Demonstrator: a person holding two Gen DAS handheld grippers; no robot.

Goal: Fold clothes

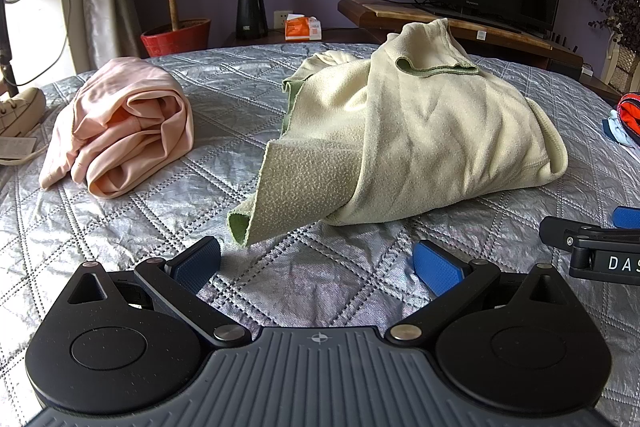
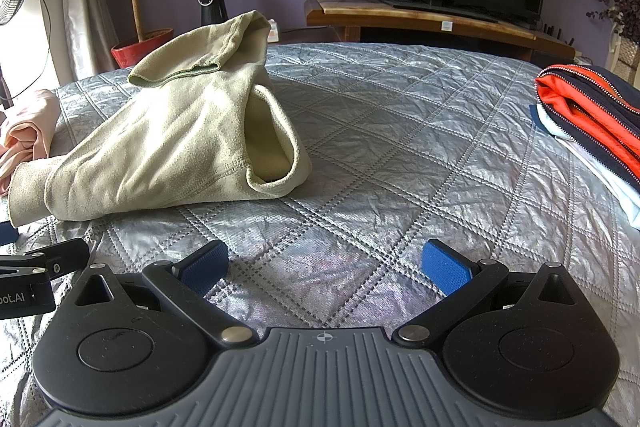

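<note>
Left claw [image 1: 316,263]: held wide open, nothing gripped.
Right claw [image 2: 324,265]: held wide open, nothing gripped.
Cream fleece top [image 1: 420,135]: heaped unfolded on quilted bed [image 1: 120,227].

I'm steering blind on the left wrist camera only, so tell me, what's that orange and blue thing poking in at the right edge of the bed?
Observer: A folded stack: orange and navy zip garment on top, white beneath.
Operator: Is the right gripper holding anything?
Observer: No. The right gripper is open, over bare quilt.
Operator: What's the cream fleece like on its right side?
Observer: The fleece shows a gaping opening there.
</note>
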